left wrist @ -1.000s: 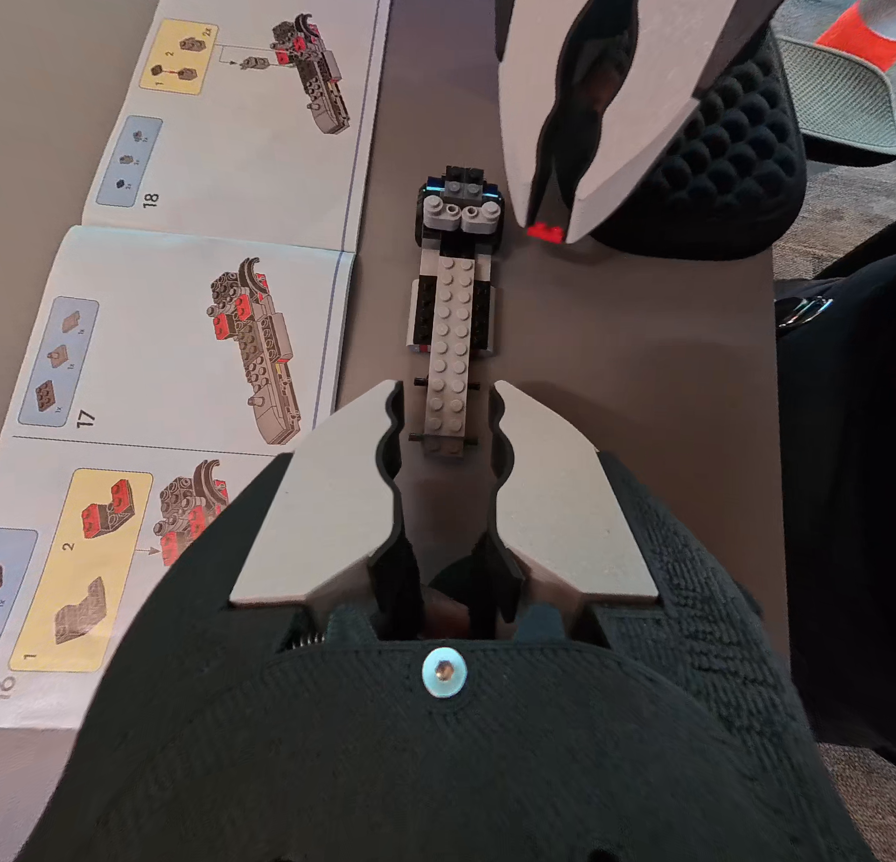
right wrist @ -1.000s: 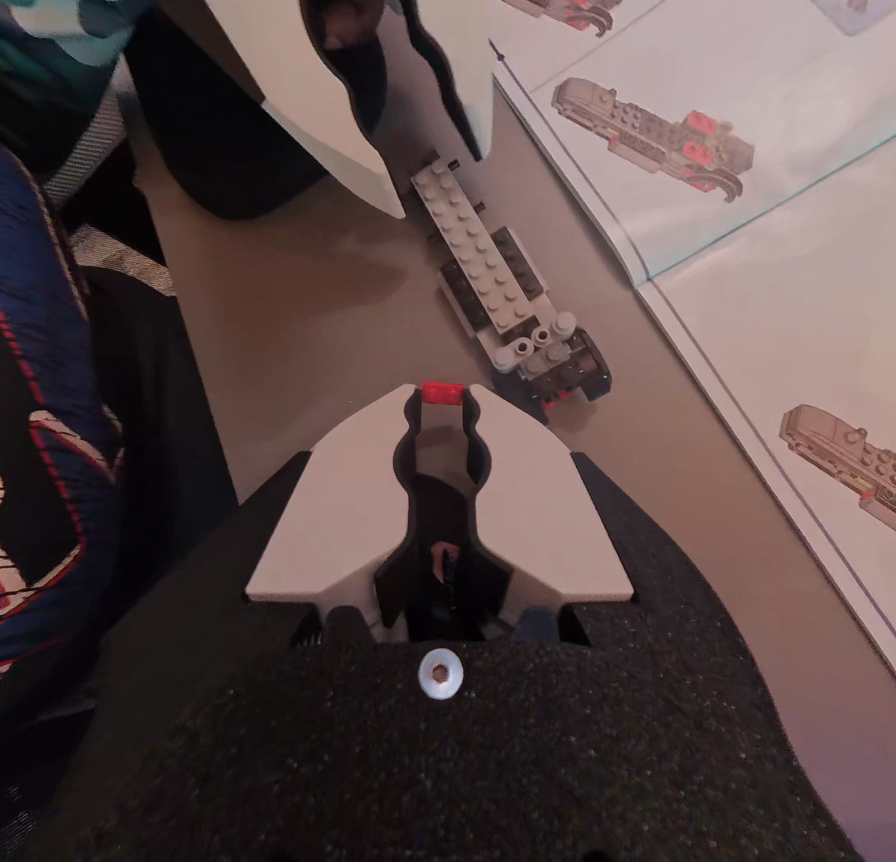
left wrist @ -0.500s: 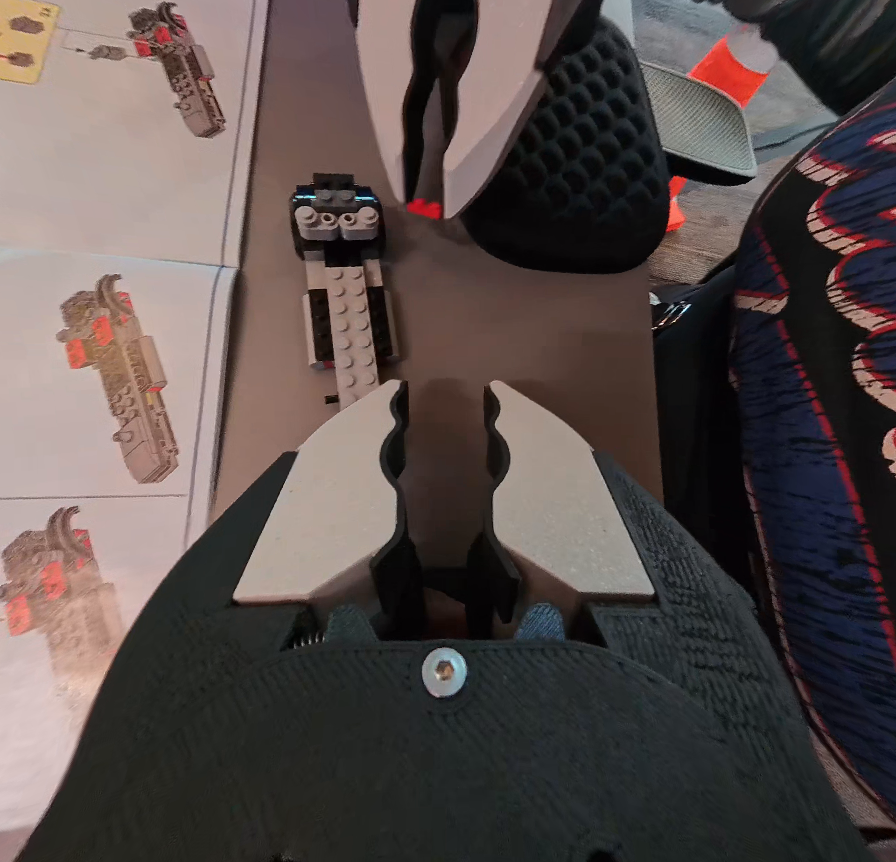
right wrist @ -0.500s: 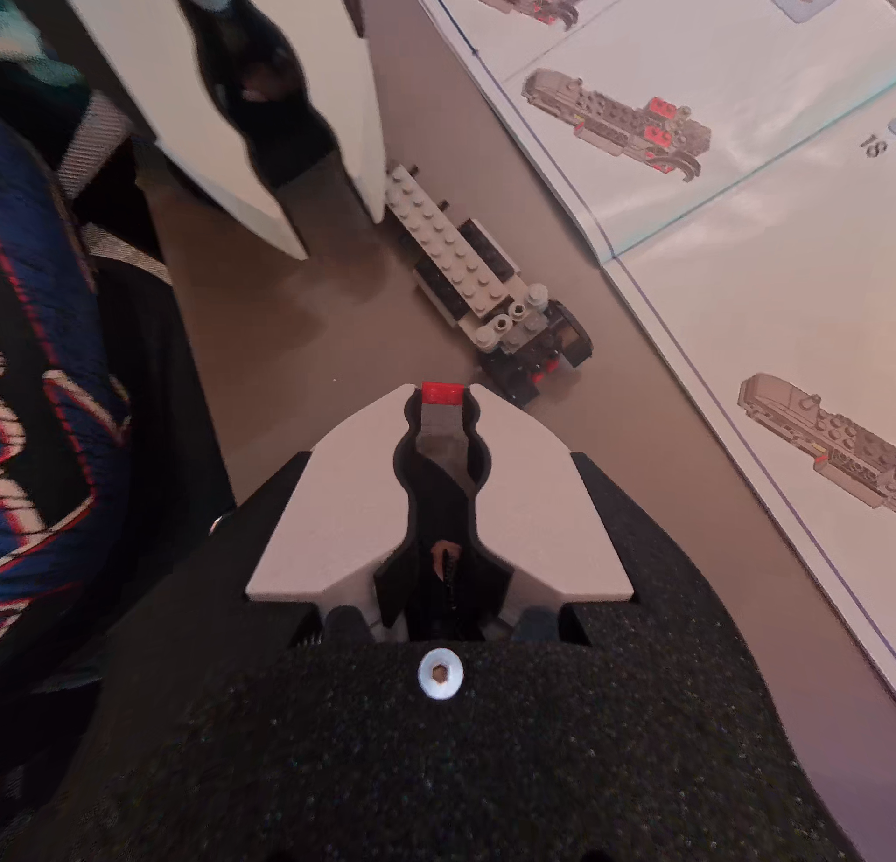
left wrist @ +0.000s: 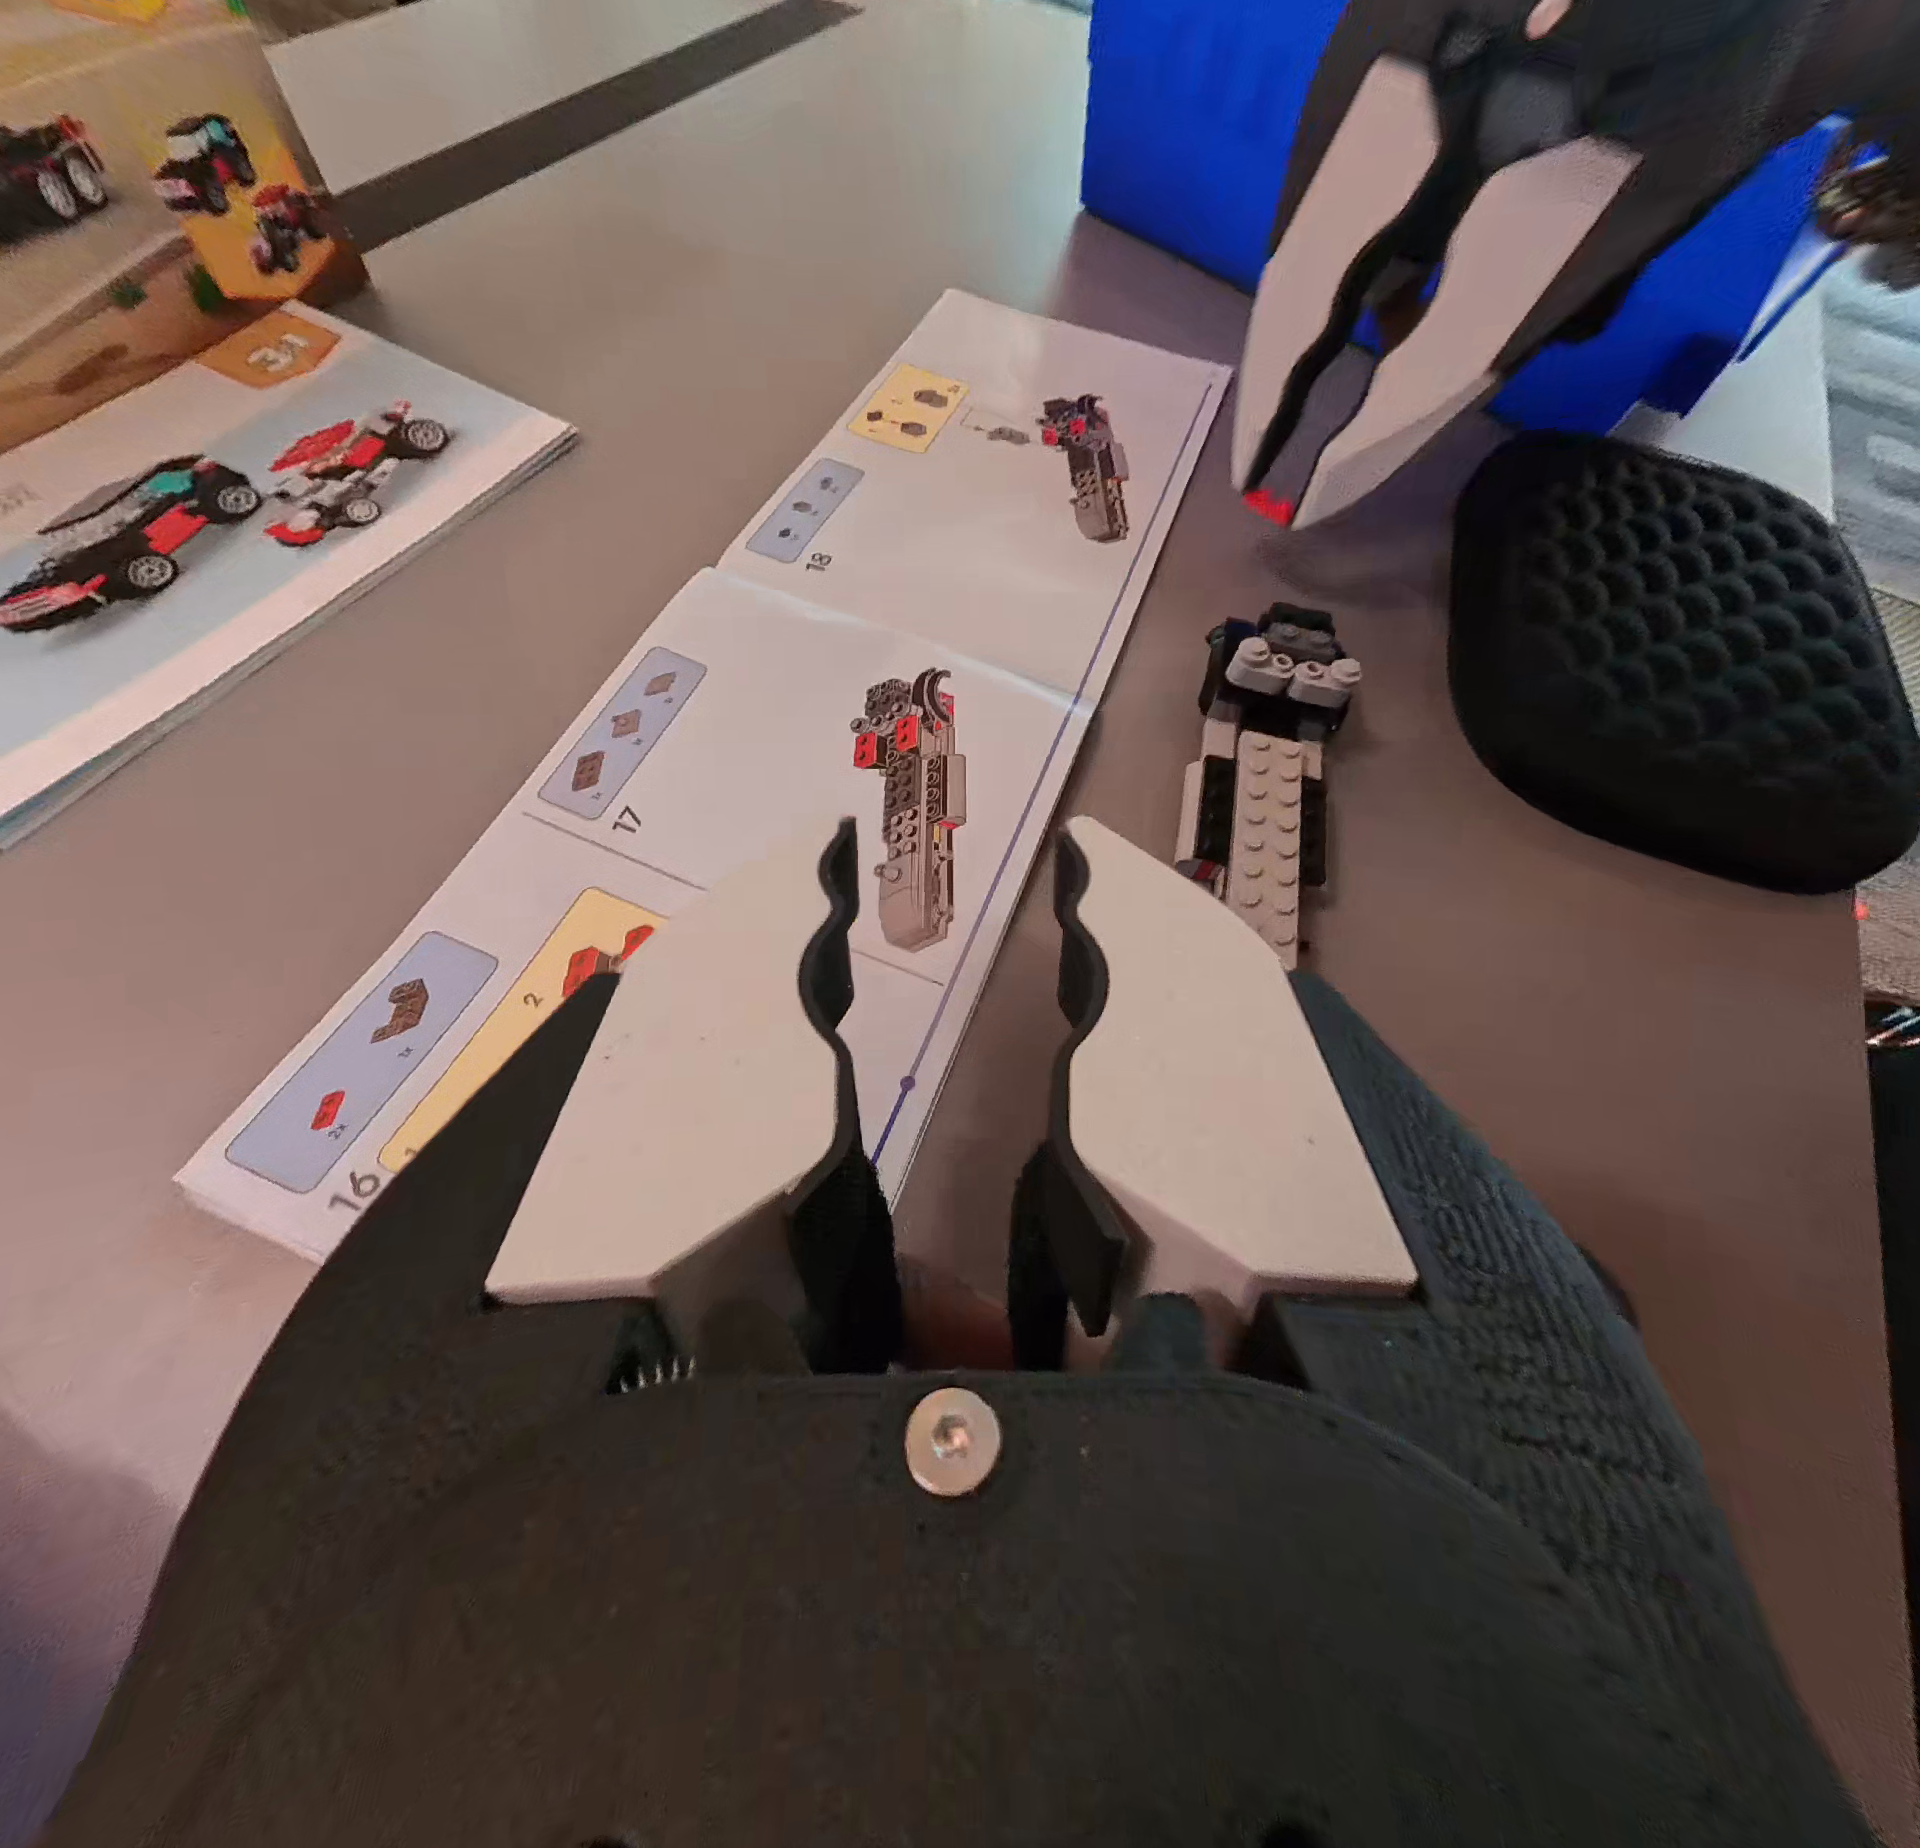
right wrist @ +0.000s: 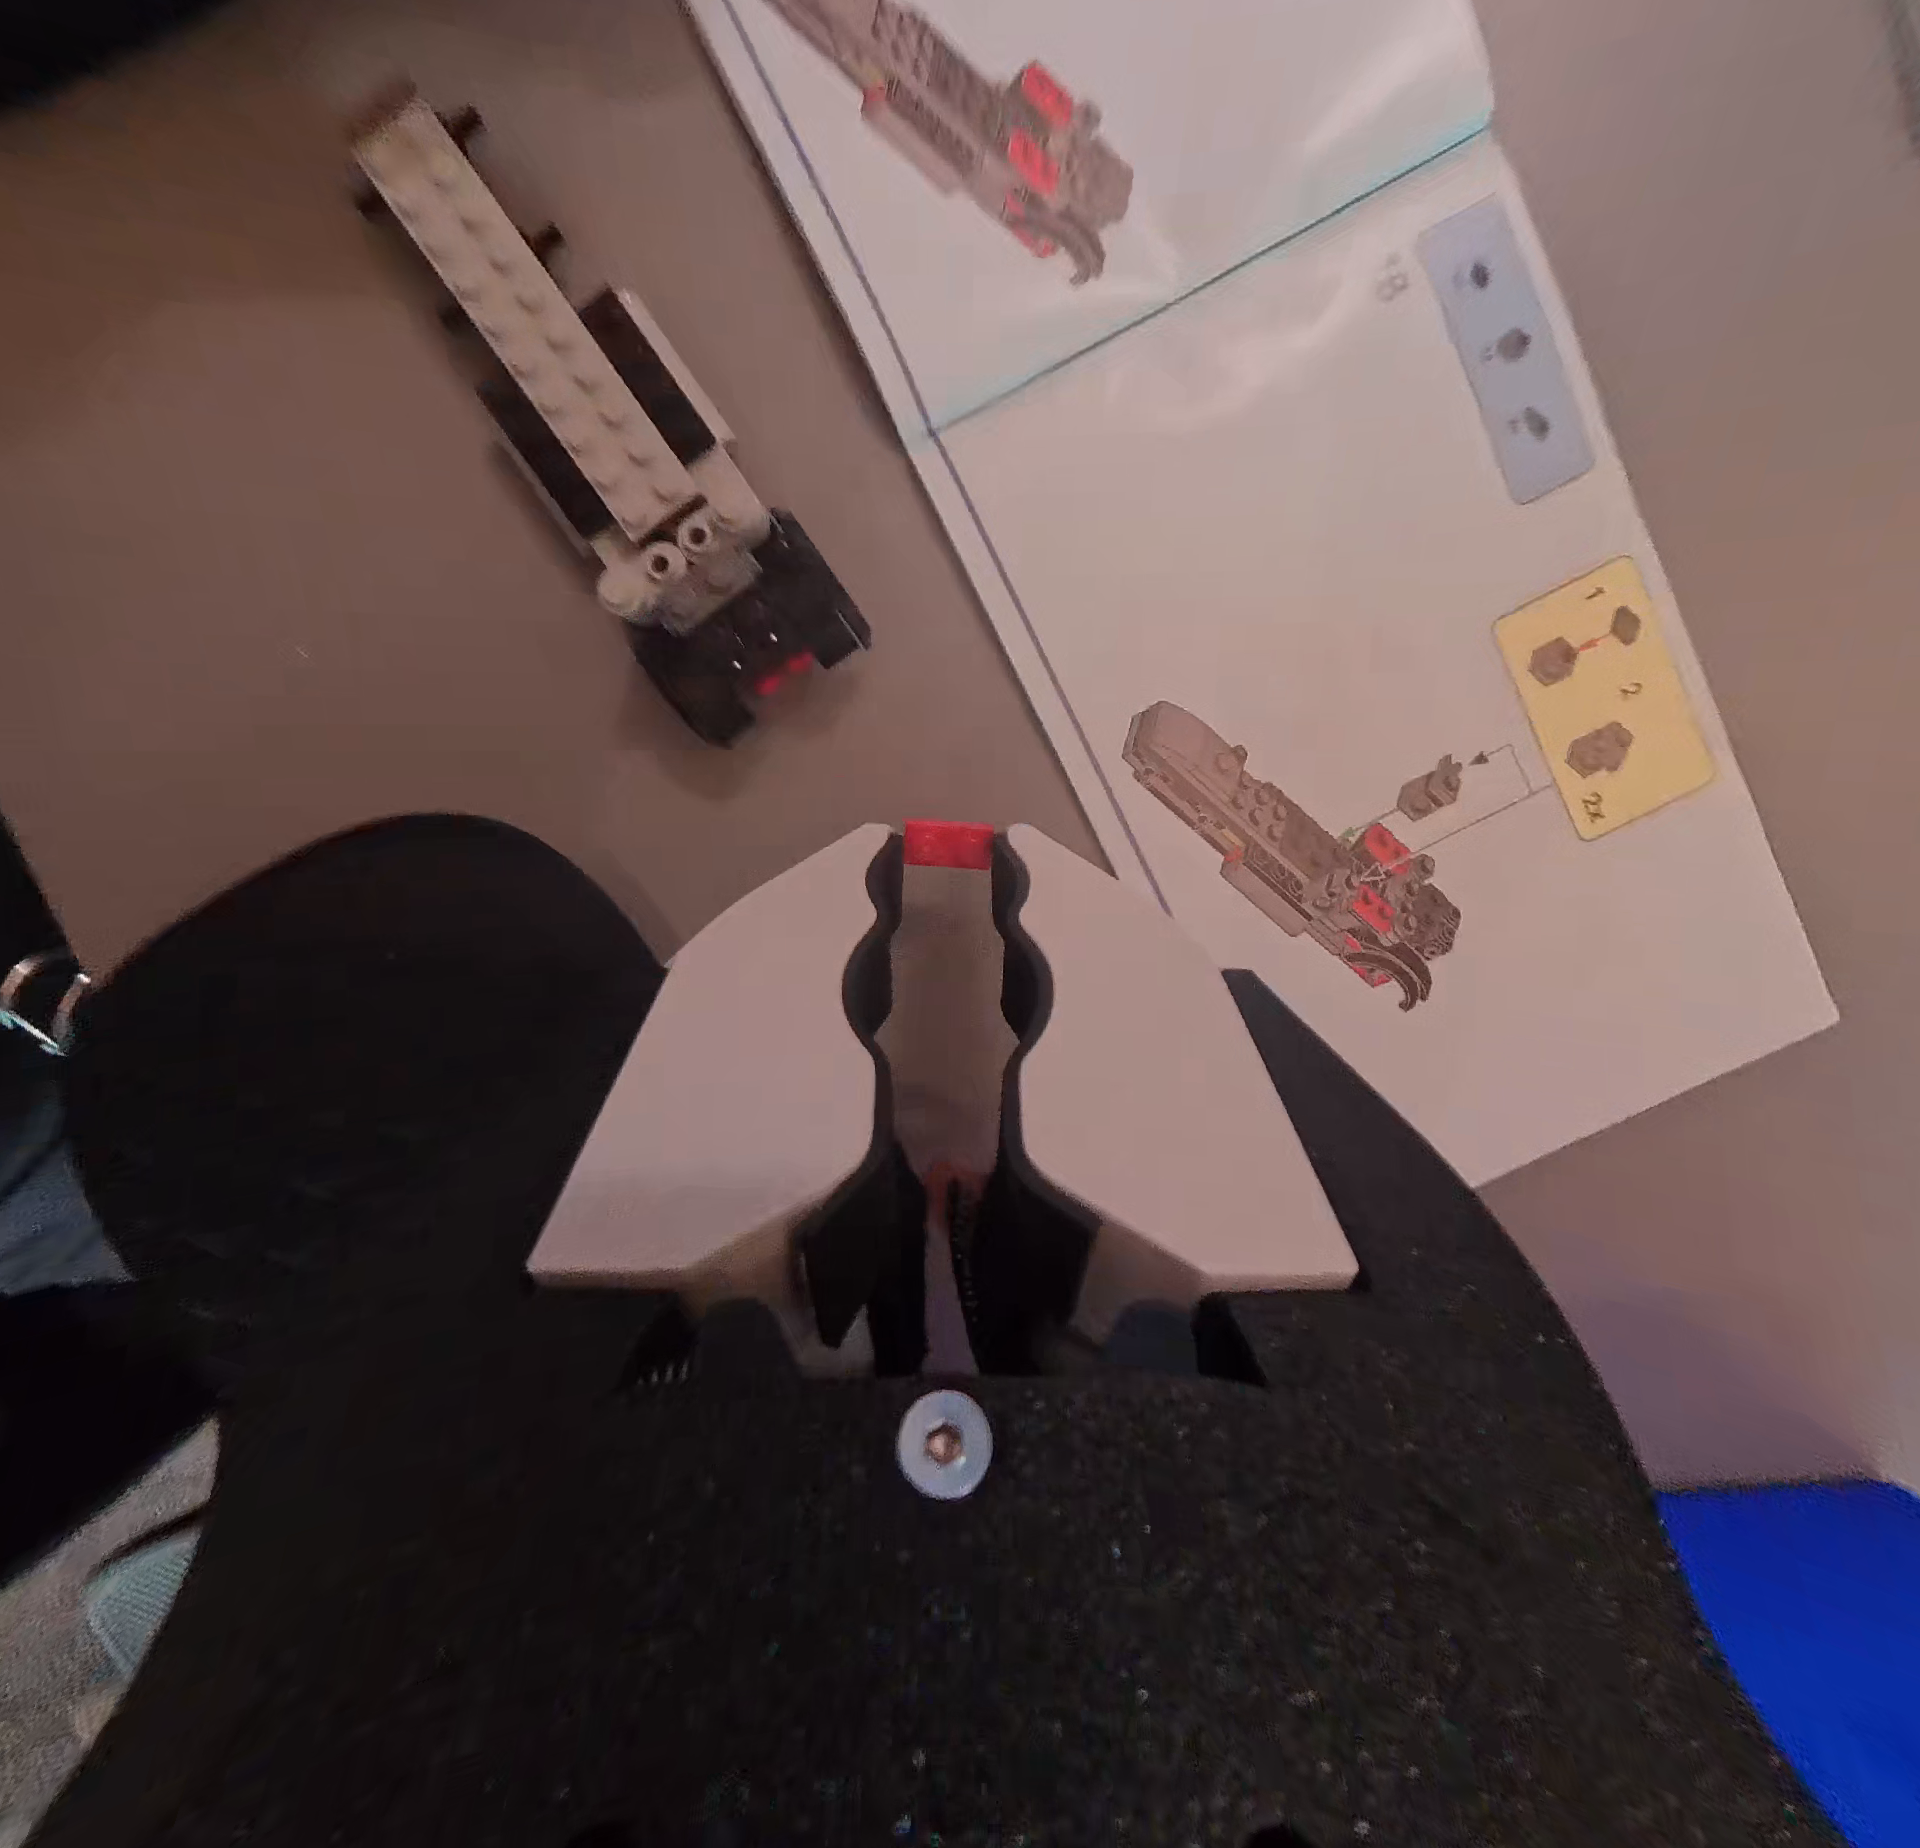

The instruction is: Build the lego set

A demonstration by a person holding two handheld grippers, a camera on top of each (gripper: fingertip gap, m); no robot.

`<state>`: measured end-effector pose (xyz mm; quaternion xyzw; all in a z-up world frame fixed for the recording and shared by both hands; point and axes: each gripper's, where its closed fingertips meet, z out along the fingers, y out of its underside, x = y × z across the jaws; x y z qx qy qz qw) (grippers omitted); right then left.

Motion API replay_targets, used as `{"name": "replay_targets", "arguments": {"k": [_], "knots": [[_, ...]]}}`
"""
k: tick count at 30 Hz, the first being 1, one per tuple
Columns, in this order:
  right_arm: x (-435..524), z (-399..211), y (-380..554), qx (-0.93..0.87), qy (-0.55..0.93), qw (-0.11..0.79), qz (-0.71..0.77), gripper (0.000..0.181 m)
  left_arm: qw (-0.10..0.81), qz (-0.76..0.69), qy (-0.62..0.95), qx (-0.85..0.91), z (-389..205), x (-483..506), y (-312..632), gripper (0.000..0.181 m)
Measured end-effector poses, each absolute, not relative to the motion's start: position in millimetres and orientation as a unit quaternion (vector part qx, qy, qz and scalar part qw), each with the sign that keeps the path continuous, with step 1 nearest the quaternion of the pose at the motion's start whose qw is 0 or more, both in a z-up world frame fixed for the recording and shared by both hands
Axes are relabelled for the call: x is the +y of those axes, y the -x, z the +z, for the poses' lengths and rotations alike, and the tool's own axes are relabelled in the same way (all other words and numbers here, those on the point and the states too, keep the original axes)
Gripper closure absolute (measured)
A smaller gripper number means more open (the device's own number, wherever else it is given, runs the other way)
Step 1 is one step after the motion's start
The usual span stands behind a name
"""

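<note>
one red piece [right wrist: 944, 846]: clamped at right claw [right wrist: 944, 842] tips.
left claw [left wrist: 951, 842]: released, empty.
advice: steady grey model [left wrist: 1262, 759], press straight down.

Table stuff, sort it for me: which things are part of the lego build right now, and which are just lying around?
Part of the build:
- half-built lego model
- red brick, pinched in the right gripper
- open instruction booklet
- left gripper, open and empty

Just lying about:
- black padded case
- blue bin
- closed booklet
- lego box
</note>
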<state>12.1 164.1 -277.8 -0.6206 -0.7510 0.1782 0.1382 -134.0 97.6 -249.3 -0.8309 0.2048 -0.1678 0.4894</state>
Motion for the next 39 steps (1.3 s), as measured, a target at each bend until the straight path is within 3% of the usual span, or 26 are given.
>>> {"name": "replay_targets", "arguments": {"k": [9, 19, 28, 31, 36, 39], "knots": [[164.2, -297.5, -8.5, -0.791, 0.586, 0.112, 0.134, 0.165, 0.572, -0.242, 0.767, 0.163, -218.2, 91.9, 144.8, 0.113], [158.4, -304.7, -8.3, -0.797, 0.581, 0.108, 0.124, 0.164, 0.516, -0.262, 0.776, 0.252, -234.2, 80.7, 118.4, 0.109], [153.2, -296.7, -3.8, -0.772, 0.601, 0.136, 0.157, 0.14, 0.612, -0.236, 0.753, 0.046, -209.1, 100.5, 180.3, 0.106], [147.5, -284.3, 5.5, -0.742, 0.61, 0.173, 0.216, 0.114, 0.631, -0.181, 0.752, 0.064, -206.0, 99.3, 184.9, 0.114], [140.1, -256.7, 19.9, -0.674, 0.615, 0.246, 0.327, 0.076, 0.64, -0.146, 0.725, 0.21, -203.2, 86.4, 150.4, 0.18], [147.1, -244.0, 26.1, -0.623, 0.636, 0.29, 0.351, 0.036, 0.6, -0.182, 0.729, 0.275, -214.0, 76.9, 128.6, 0.181]]}}
